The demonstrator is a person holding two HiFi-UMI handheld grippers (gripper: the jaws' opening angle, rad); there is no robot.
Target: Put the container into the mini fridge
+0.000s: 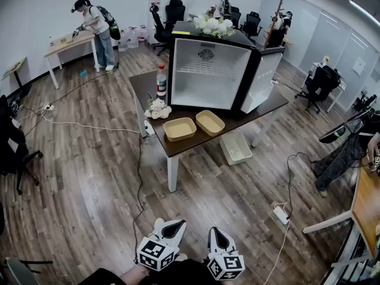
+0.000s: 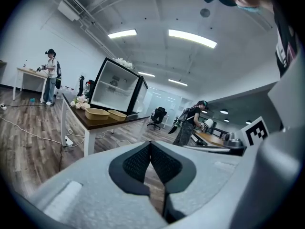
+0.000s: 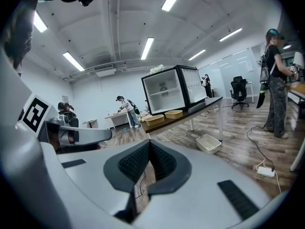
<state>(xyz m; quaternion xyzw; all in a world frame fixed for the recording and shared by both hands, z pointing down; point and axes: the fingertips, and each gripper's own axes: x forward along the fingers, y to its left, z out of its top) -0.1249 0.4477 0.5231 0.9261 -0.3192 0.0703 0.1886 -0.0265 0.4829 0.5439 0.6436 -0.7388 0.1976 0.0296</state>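
**Head view.** Approach step, by my judgement. My left gripper (image 1: 171, 224) and right gripper (image 1: 217, 233) hang well short of the dark table (image 1: 178, 148). On it, two shallow tan containers (image 1: 180, 129) with rounded corners sit before the open, white-lined mini fridge (image 1: 208, 73).

**Left gripper view.** Ribbed black pads pressed together, empty.

**Right gripper view.** Likewise closed on nothing. The next move calls for closing in and opening the jaws.

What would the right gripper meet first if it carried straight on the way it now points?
Probably nothing close: the right gripper, jaws shut, points across wooden floor towards the table. Aimed slightly downward, it might touch the floor before the table's near edge; depth is unclear.
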